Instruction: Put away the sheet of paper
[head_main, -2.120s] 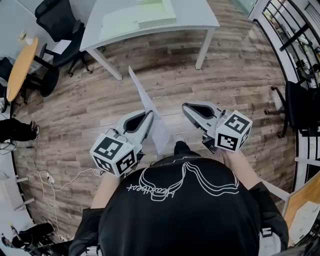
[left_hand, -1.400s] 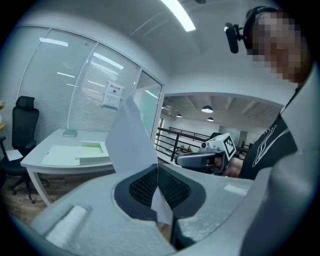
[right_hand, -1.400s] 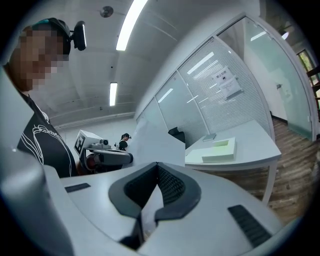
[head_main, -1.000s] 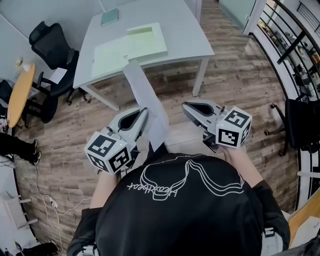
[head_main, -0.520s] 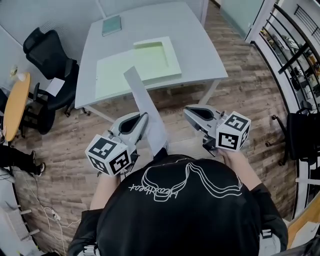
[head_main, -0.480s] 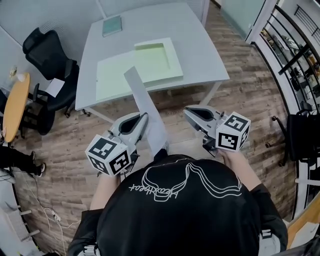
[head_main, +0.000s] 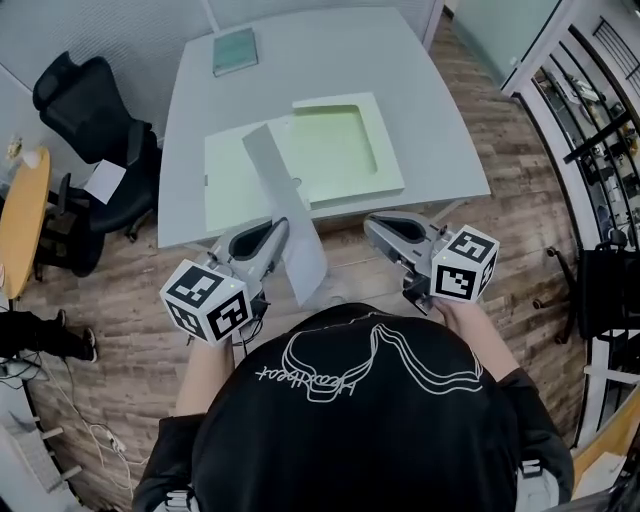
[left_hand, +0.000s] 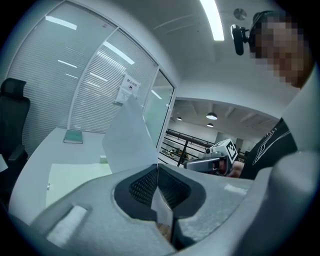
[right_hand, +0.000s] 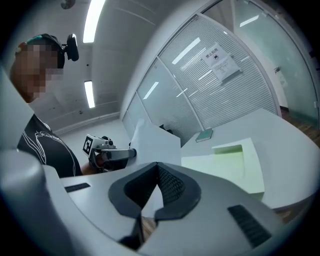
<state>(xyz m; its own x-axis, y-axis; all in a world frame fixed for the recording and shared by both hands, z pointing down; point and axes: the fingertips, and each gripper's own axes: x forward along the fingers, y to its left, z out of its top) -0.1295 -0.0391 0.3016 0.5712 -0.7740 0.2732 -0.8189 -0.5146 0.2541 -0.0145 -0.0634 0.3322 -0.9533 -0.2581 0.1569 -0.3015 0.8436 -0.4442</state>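
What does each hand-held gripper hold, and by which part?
The left hand-held gripper pinches the sheet of paper by a long edge; the right hand-held gripper is shut, empty.

An office: a grey table (head_main: 320, 60), black swivel chairs (head_main: 88, 105), glass partitions with blinds (right_hand: 235, 95), ceiling strip lights (left_hand: 212, 20).

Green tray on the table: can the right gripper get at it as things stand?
Probably yes: the right gripper is empty, the green tray lies uncovered on the table just ahead, and the sheet of paper held by the left gripper stands off to the side.
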